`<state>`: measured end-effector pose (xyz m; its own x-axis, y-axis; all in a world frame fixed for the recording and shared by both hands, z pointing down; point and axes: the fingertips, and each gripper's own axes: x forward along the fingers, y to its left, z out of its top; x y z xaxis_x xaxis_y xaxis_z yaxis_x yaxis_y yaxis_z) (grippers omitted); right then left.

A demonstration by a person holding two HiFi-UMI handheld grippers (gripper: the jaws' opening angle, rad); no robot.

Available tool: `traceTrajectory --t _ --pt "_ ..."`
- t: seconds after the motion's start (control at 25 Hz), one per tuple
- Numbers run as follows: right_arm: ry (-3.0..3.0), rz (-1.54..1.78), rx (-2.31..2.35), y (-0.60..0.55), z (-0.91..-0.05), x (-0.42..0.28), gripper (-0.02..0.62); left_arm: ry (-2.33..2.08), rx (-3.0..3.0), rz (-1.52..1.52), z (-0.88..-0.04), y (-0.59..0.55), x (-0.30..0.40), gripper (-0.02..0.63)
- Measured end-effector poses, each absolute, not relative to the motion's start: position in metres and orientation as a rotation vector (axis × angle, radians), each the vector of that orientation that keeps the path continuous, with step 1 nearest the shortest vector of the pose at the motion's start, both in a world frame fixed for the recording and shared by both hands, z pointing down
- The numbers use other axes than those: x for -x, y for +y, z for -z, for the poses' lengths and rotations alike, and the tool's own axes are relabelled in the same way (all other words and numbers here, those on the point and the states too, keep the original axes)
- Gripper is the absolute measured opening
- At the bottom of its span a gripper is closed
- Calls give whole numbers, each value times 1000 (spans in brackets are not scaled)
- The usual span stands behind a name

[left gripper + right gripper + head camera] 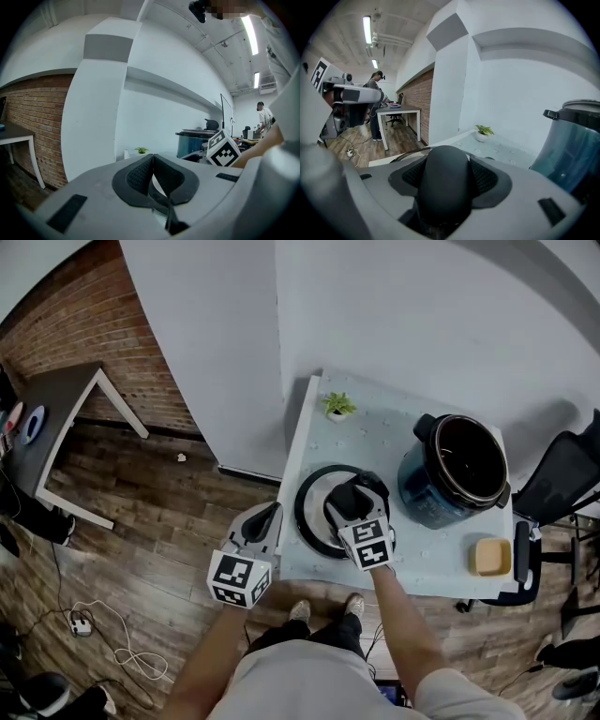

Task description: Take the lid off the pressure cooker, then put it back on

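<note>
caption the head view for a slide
Right tool grips the lid by its handle beside the open pressure cooker.

Support: pale square table (375,423), dotted top.
Far left: small green plant in a white pot (338,406).
Far right: dark blue pressure cooker (422,493), upright, open.
Near left: round black-rimmed lid (314,512), flat, near the cooker.
Near right corner: orange square pad (491,557).

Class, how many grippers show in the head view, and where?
2. The left gripper hangs shut and empty off the table's left edge; the right gripper clamps the handle of the lid on the table. None seems hidden.
</note>
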<state>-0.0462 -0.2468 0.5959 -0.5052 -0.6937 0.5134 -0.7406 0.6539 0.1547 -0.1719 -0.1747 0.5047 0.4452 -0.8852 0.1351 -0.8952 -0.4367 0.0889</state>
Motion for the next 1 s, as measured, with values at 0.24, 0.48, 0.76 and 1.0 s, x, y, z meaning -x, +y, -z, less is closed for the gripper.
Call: traceTrajectory --t 0.24,0.48,0.76,1.0 --pt "-2307 -86 -1107 -245 -600 48 275 -1578 -2540 -95 -505 -175 174 14" --pt "-2306 -75 -1111 -245 -602 48 276 -1571 -2543 -83 -505 -175 174 14" --pt "-2369 -69 -1107 -245 -579 57 382 -1563 -2561 -99 -497 -180 172 14" --pt "-2484 -63 -1206 -240 -516 54 382 -1593 -2588 -106 -473 -189 172 14"
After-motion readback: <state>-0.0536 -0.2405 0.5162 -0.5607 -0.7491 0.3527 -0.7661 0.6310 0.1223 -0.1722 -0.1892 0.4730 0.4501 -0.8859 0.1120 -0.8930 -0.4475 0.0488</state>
